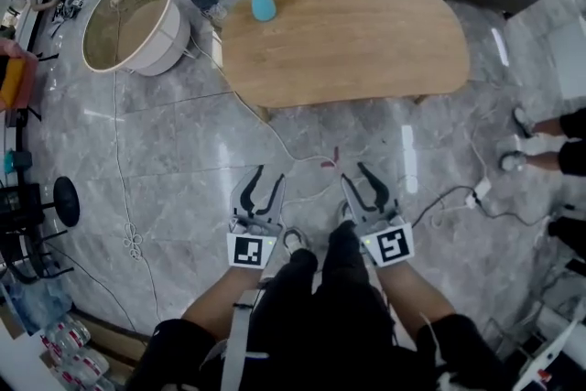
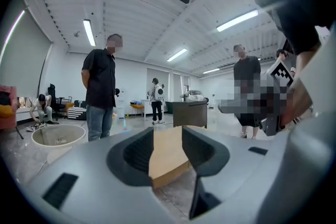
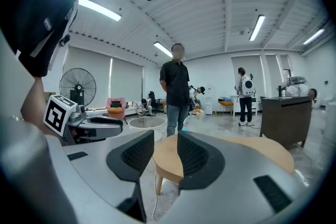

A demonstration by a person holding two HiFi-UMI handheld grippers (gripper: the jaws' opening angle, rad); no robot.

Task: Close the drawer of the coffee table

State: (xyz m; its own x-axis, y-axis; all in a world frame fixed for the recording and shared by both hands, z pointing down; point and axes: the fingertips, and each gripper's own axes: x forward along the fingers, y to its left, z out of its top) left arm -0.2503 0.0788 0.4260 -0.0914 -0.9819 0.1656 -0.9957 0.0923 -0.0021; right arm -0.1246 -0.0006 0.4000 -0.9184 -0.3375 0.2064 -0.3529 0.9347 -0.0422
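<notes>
Holding left tool [image 1: 267, 177] and right tool [image 1: 355, 175] open and empty, you should push flat on the drawer front, unseen here, of the stiff wooden desk [image 1: 348, 41].

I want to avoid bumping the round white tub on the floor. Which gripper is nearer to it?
Left. The left gripper is below and right of the white tub in the head view; the right gripper sits farther right, beyond the left one.

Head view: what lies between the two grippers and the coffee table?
Bare marble floor crossed by a thin white cable, seen in the head view. The left gripper and right gripper are open, apart from the coffee table.
</notes>
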